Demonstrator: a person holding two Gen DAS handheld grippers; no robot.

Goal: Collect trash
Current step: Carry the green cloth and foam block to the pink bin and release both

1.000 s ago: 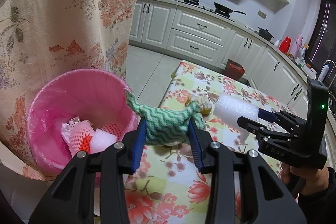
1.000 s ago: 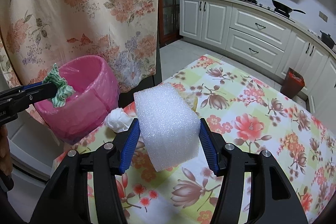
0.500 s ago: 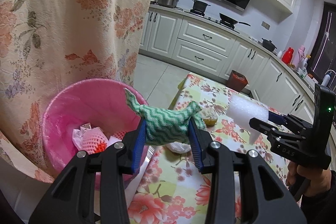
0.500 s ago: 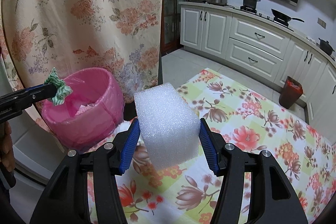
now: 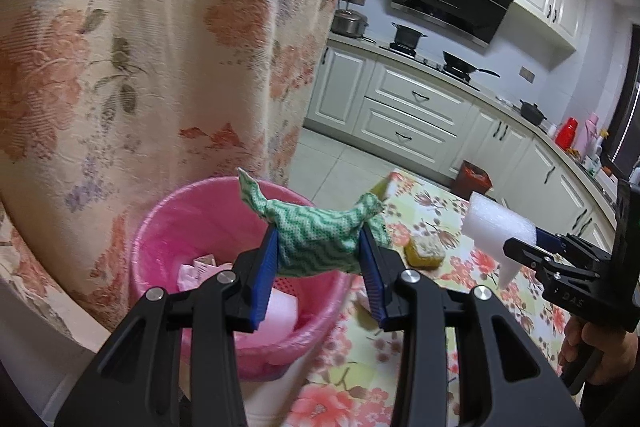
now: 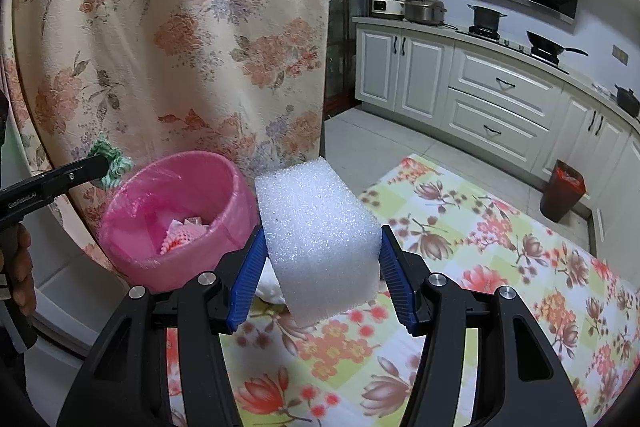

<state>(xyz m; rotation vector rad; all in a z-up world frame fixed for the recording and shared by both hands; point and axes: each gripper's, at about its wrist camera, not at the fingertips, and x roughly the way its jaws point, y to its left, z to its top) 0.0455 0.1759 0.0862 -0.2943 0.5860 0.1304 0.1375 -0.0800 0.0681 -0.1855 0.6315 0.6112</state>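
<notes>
The left gripper (image 5: 320,259) is clamping a green cloth (image 5: 316,231) between its blue pads, holding it in the air above the near rim of the pink bin (image 5: 168,227); the cloth is crumpled into a wad, printed with a white and green zigzag, and its twisted ends are sticking out past both pads. The right gripper (image 6: 320,279) is squeezing a white foam block (image 6: 316,227), a coarse, sparkling brick with squared faces that is jutting up and forward from the pads, hanging over the table's corner nearest the bin. The bin, lined with a thin pink bag, is sitting just off that corner against a floral curtain (image 5: 120,47), and it is already carrying crumpled paper, a red mesh sleeve and a pale foam piece. On the flowered tablecloth (image 6: 480,247) a white tissue wad (image 6: 268,287) is lying just beyond the right gripper's pads, near the bin-side edge, and a yellowish sponge-like lump (image 5: 424,251) is resting farther in toward the far edge
</notes>
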